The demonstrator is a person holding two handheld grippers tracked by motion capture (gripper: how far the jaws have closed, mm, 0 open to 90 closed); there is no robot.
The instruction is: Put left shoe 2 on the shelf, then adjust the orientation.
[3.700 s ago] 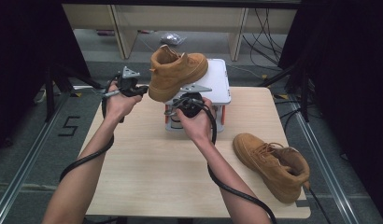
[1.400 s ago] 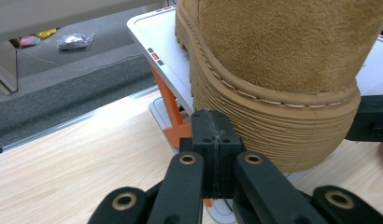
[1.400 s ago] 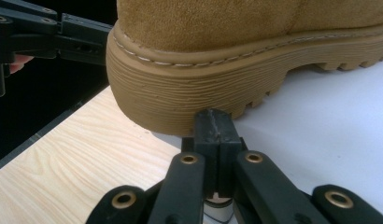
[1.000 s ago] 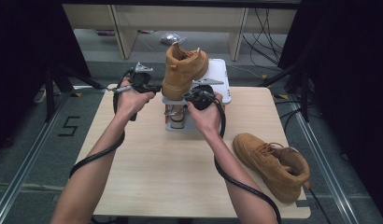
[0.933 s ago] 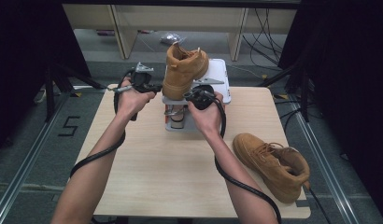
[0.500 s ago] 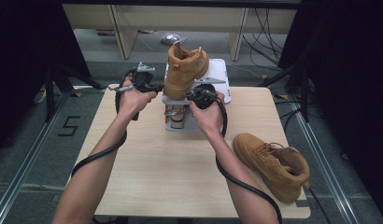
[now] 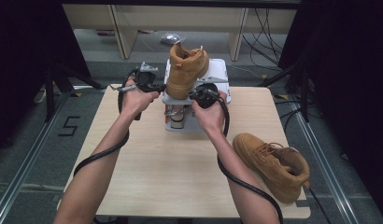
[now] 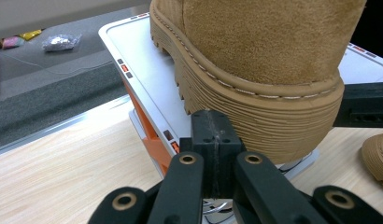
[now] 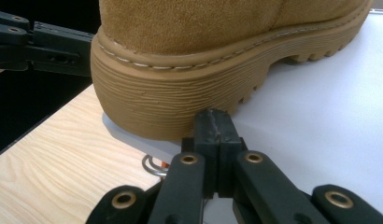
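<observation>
High view, left to right: the left gripper [image 7: 150,87] sits at the heel of a tan boot [image 7: 185,70] standing on a white tray [image 7: 220,74] at the counter's [image 7: 147,163] far edge, its jaws pressed fully together with nothing between them. The right gripper [image 7: 199,94], jaws likewise closed and empty, flanks the heel's other side. A second boot [image 7: 271,163] lies near the counter's right front corner.

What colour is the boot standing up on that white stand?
The boot is tan, with a ridged sole of the same shade; the left gripper view shows it best.
</observation>
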